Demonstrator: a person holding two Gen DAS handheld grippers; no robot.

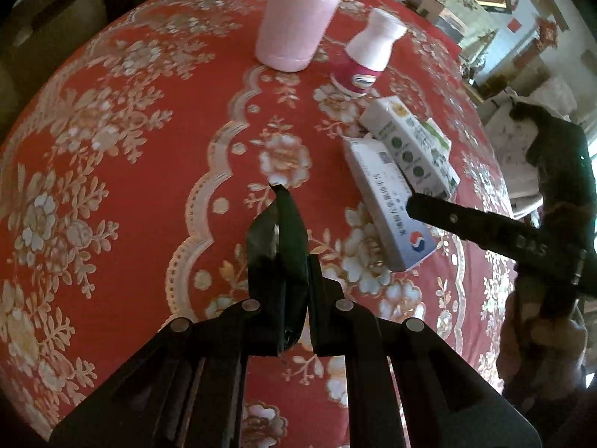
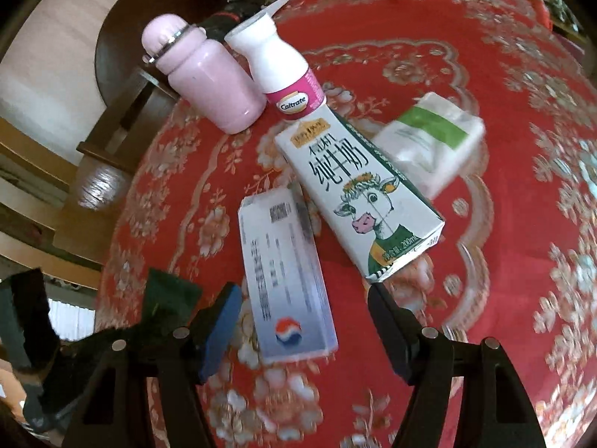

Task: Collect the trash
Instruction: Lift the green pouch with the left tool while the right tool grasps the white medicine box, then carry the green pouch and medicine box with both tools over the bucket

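My left gripper [image 1: 289, 272] is shut on a black plastic bag [image 1: 287, 239], held above the red tablecloth [image 1: 149, 149]. My right gripper [image 2: 304, 302] is open and hovers over a white and blue medicine box [image 2: 287, 280], which also shows in the left wrist view [image 1: 388, 201]. A milk carton with a cow picture [image 2: 358, 194] lies beside the box; it also shows in the left wrist view [image 1: 410, 145]. A folded white and green pack [image 2: 433, 138] lies beyond the carton. The right gripper's finger [image 1: 477, 227] reaches in from the right in the left wrist view.
A pink flask [image 2: 205, 82] and a white Caltrate bottle [image 2: 283, 74] stand upright at the table's far edge, and show in the left wrist view as the flask [image 1: 294, 22] and the bottle [image 1: 369, 52]. A wooden chair [image 2: 123, 112] stands off the table's left edge.
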